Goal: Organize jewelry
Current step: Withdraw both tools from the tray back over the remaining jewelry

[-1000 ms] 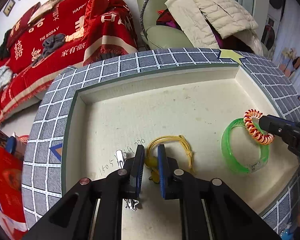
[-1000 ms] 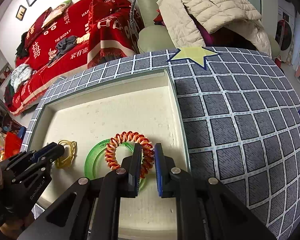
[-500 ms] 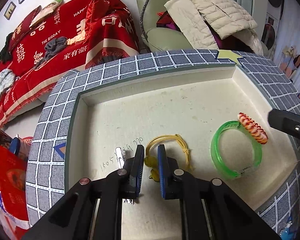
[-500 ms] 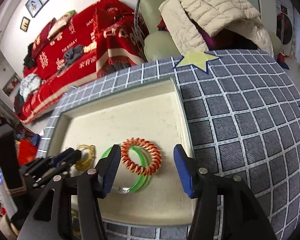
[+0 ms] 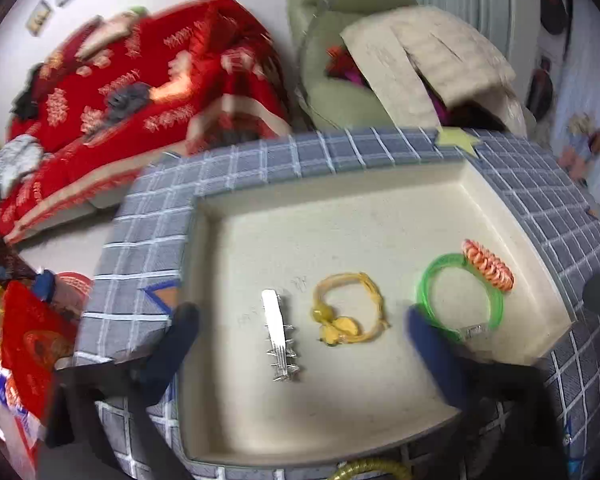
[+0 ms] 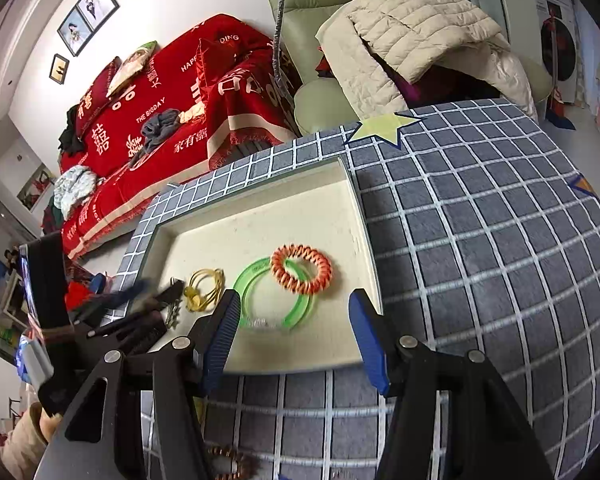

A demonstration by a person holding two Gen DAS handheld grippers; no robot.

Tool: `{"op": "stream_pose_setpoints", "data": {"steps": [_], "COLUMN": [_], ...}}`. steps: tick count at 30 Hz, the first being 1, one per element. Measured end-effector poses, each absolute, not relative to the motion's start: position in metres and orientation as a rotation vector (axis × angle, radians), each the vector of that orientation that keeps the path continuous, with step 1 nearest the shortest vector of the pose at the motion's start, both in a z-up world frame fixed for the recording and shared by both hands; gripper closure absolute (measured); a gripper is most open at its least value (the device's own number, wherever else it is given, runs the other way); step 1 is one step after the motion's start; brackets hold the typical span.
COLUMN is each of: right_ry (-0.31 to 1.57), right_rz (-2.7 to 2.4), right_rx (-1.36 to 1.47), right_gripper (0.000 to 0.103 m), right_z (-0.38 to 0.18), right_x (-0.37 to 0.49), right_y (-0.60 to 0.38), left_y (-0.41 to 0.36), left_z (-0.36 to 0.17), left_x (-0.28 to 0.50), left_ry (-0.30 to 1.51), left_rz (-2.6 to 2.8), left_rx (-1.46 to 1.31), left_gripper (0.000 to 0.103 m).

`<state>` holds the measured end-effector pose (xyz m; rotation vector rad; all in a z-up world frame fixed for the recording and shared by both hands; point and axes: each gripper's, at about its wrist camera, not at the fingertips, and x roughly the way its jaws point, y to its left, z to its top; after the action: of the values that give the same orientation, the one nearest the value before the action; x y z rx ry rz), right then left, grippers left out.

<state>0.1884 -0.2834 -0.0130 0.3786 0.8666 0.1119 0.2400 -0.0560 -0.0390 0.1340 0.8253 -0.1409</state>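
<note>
Tray [image 5: 500, 208]: a shallow cream tray with raised walls sits on a grey checked cloth [image 6: 480, 240]; its walls keep small pieces from sliding off.
Hair clip [image 5: 278, 336]: a silver toothed clip lies flat toward the tray's left, near edge, lengthwise from far to near, apart from the other pieces.
Yellow cord bracelet [image 5: 350, 312]: lies just right of the clip, its yellow beads at the near side, touching neither neighbour.
Green bangle [image 5: 460, 296]: a clear green ring lies flat at the tray's right, with a small silver part on its near rim.
Coiled hair tie [image 6: 302, 269]: an orange-and-white spiral band rests on the bangle's far right rim, overlapping it rather than lying beside it.
Row: the four pieces run left to right across the tray floor, which I judge to be the sorted layout.
Left gripper [image 5: 300, 320]: its jaws have just been opening and now stand wide, blurred, with the clip and the bracelet seen between them but neither touched; nothing is held.
Right gripper [image 6: 294, 316]: its jaws have just been opening and stand part-way apart over the tray's near wall, the bangle and hair tie beyond them, free of both pads.
Stage: both tongs empty above the tray suggests these pieces are set down.
Left over: a yellow ring [image 5: 364, 470] and a copper-coloured coil [image 6: 230, 462] show on the cloth at the nearest edge, outside the tray, likely next.
</note>
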Motion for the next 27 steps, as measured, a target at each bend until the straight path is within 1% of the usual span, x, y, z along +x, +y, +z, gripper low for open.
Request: {"op": "stream_pose_setpoints", "data": {"steps": [7, 9, 10, 16, 18, 19, 20, 23, 27], "right_ry": [0.847, 0.848, 0.848, 0.823, 0.813, 0.810, 0.800, 0.790, 0.845], "right_rz": [0.112, 0.118, 0.119, 0.128, 0.128, 0.130, 0.131, 0.137, 0.108], "right_rx": [0.392, 0.382, 0.378, 0.383, 0.388, 0.388, 0.390, 0.400, 0.338], "right_gripper": [0.031, 0.029, 0.021, 0.019, 0.016, 0.003, 0.000, 0.000, 0.000], "right_z": [-0.009, -0.009, -0.009, -0.008, -0.009, -0.009, -0.009, -0.011, -0.017], "right_x": [0.154, 0.143, 0.139, 0.107, 0.096, 0.092, 0.087, 0.075, 0.067], "right_y": [-0.282, -0.279, -0.279, -0.275, -0.275, -0.275, -0.274, -0.274, -0.270], "left_y": [-0.043, -0.038, -0.034, -0.018, -0.014, -0.013, -0.012, -0.010, -0.006], "left_z": [-0.027, -0.027, -0.027, -0.035, -0.038, -0.040, -0.041, -0.044, -0.048], "left_x": [0.206, 0.196, 0.190, 0.154, 0.145, 0.141, 0.136, 0.124, 0.110], "left_ry": [0.792, 0.793, 0.798, 0.826, 0.840, 0.847, 0.850, 0.853, 0.867], "left_rz": [-0.145, -0.153, -0.152, -0.159, -0.165, -0.168, -0.169, -0.159, -0.161], "left_rx": [0.148, 0.140, 0.133, 0.115, 0.098, 0.091, 0.087, 0.080, 0.038], "left_gripper": [0.000, 0.000, 0.000, 0.000, 0.000, 0.000, 0.000, 0.000, 0.000]}}
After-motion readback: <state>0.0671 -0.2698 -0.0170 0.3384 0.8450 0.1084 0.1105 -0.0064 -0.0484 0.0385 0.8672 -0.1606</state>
